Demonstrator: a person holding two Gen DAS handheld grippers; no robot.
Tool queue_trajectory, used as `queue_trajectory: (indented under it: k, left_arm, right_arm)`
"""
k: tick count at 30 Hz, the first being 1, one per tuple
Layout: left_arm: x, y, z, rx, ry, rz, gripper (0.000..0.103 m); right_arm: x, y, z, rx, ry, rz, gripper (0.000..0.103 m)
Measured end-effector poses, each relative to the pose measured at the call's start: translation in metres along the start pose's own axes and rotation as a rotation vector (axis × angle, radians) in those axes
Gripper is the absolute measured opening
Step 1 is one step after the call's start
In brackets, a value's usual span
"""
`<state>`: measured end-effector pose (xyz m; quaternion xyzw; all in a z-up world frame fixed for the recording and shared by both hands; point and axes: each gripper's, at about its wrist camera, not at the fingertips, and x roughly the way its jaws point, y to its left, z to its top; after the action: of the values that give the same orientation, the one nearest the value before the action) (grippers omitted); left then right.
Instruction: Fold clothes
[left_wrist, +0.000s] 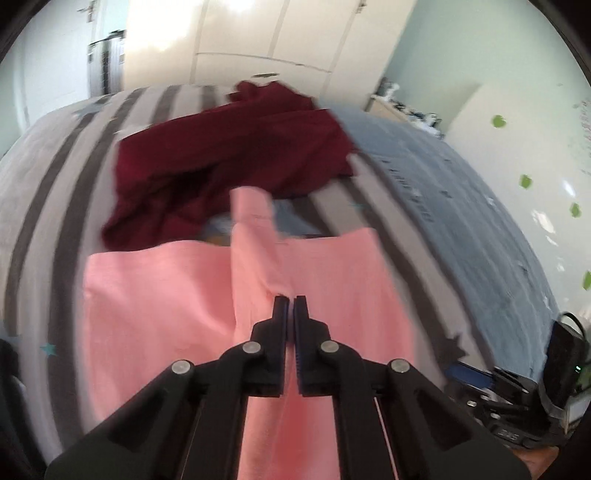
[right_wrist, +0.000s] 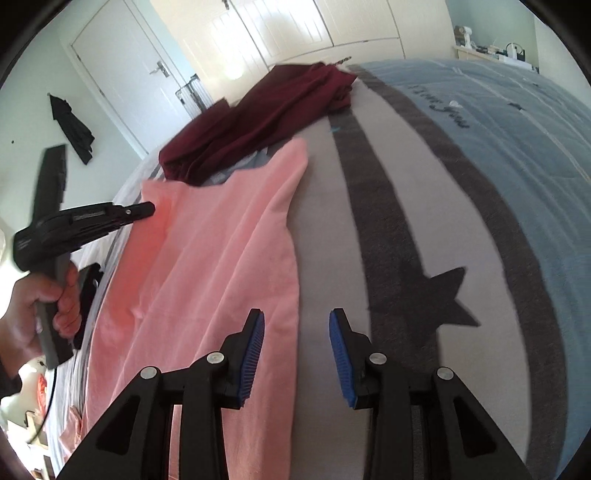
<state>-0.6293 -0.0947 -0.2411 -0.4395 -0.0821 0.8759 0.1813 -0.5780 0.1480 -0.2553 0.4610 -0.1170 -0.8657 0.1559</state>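
A pink garment lies spread on the striped bed, also in the right wrist view. My left gripper is shut on a raised fold of the pink garment; it shows from the side in the right wrist view, lifting the cloth's left part. My right gripper is open and empty, just above the pink garment's right edge, its left finger over the cloth. A dark red garment lies crumpled beyond the pink one, also in the right wrist view.
The bed cover has grey stripes, a dark star and a blue section. A wardrobe and a door stand behind. Black equipment sits at the bed's right edge.
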Motion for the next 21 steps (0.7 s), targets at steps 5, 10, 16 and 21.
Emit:
queue_trajectory:
  k: [5,10,16,21]
  left_arm:
    - [0.018,-0.104,-0.039,0.036,0.147,-0.251,0.003]
    - [0.014,-0.110,-0.063,-0.013,0.163,-0.288,0.014]
    - [0.030,-0.096,-0.059,-0.012,0.200,-0.232,0.019]
    - [0.052,-0.129,-0.076,0.134,0.268,-0.215,0.019]
  right_arm:
    - [-0.025,-0.027,0.003,0.057,-0.031,-0.035,0.033]
    - [-0.036,-0.059,-0.009,0.106,-0.007,-0.088,0.033]
    - [-0.041,-0.081,-0.027,0.135,0.006,-0.131,0.033]
    - [-0.051,-0.092,-0.035,0.146,-0.026,-0.163,0.033]
